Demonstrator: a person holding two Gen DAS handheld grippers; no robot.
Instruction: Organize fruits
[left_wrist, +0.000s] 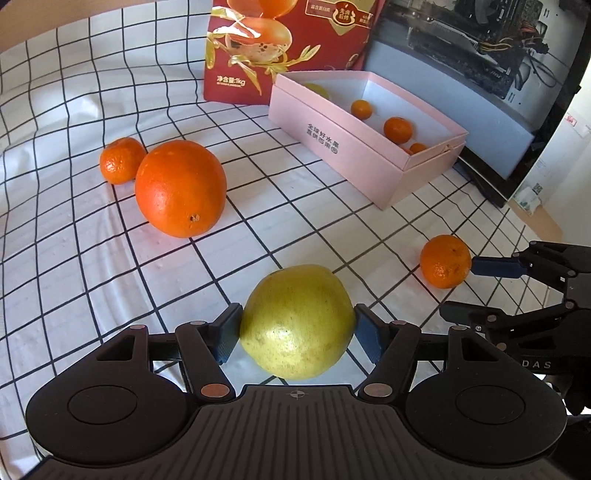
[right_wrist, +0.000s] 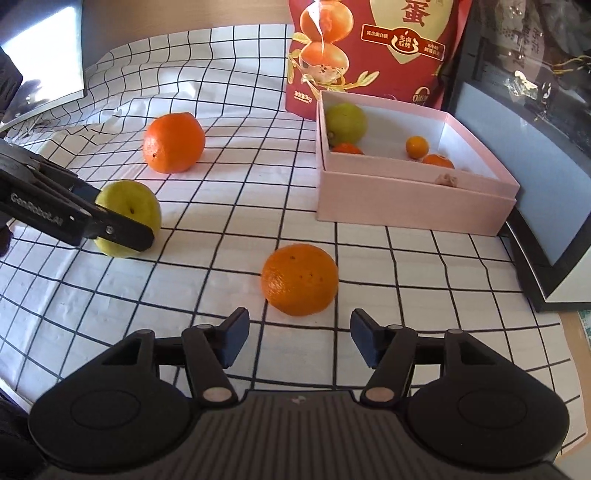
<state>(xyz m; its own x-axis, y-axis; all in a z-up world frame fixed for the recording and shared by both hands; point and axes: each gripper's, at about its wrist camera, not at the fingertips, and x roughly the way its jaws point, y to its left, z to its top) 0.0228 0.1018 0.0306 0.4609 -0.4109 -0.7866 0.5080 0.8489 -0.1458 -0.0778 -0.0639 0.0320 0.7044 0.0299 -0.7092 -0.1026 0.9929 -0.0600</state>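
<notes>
Fruit sorting with two handheld grippers, and the risk looks pretty obvious to me. The left gripper (left_wrist: 297, 328) has its blue pads (left_wrist: 226, 338) around a yellow-green apple (left_wrist: 297, 321) that sits on the cloth; the near pad looks pressed to the skin, while on the far side I can't tell if there's a sliver of gap, so I'd call it a grip that isn't fully trustworthy. Smooth round apple, small pads, so if it's lifted before the squeeze is firm I'd guess it rolls out and bumps something. The right gripper (right_wrist: 299, 338) has nothing in it, jaws about half apart, parked just short of a mandarin (right_wrist: 300, 279), and that opening looks barely wider than the fruit, so a push forward could nudge it away instead of straddling it. The pink box (left_wrist: 369, 164) where the fruit goes is further back, already holding a green apple (right_wrist: 346, 123) and a few small mandarins; its walls are tall enough to clip on the way in. A big orange (left_wrist: 181, 188) and another small mandarin (left_wrist: 122, 160) are still loose. The surface is a white tablecloth (left_wrist: 74, 258) with a black grid, wrinkled in places, which won't help rolling fruit. A red snack bag (right_wrist: 373, 51) stands behind the box, a dark framed panel (right_wrist: 535, 177) leans beside it, and daylight falls across everything.
</notes>
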